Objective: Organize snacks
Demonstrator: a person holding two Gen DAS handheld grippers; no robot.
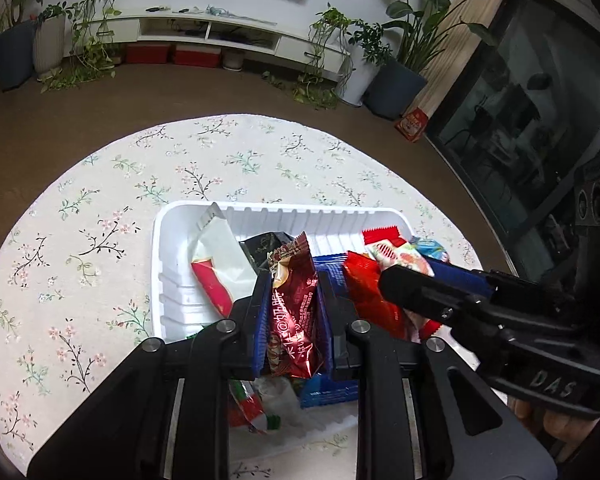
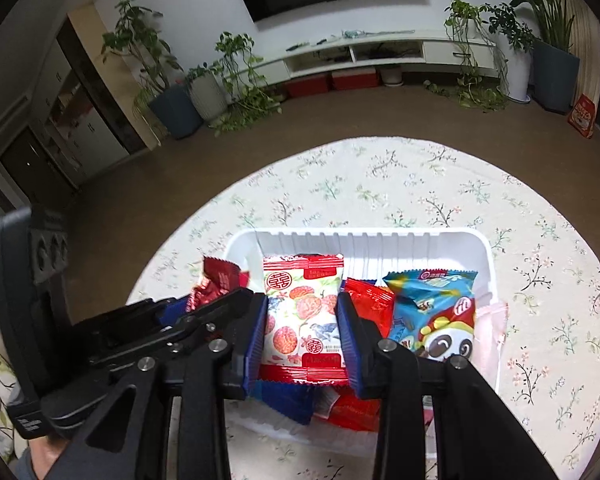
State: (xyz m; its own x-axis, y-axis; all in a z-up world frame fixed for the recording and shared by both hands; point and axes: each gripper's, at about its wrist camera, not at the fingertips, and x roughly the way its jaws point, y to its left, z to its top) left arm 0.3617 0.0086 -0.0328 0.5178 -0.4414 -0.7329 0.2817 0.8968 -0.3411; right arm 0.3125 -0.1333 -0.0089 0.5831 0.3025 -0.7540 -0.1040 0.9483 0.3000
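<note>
1. Overhead, a dark red snack packet (image 1: 294, 304) is clenched upright in the left gripper (image 1: 294, 312) above the white tray (image 1: 158, 240).
2. Alongside, the right gripper (image 2: 302, 320) clamps a white lychee-print packet (image 2: 302, 312) over that tray's near edge.
3. Beneath, the tray sits on a floral tablecloth (image 1: 80, 240).

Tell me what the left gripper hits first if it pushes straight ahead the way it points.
Likely the snacks piled in the white ribbed plastic tray. The left gripper, shut on a dark red foil snack packet, points down into it; a blue wrapper lies just beyond the fingertips. Depth is unclear.
</note>
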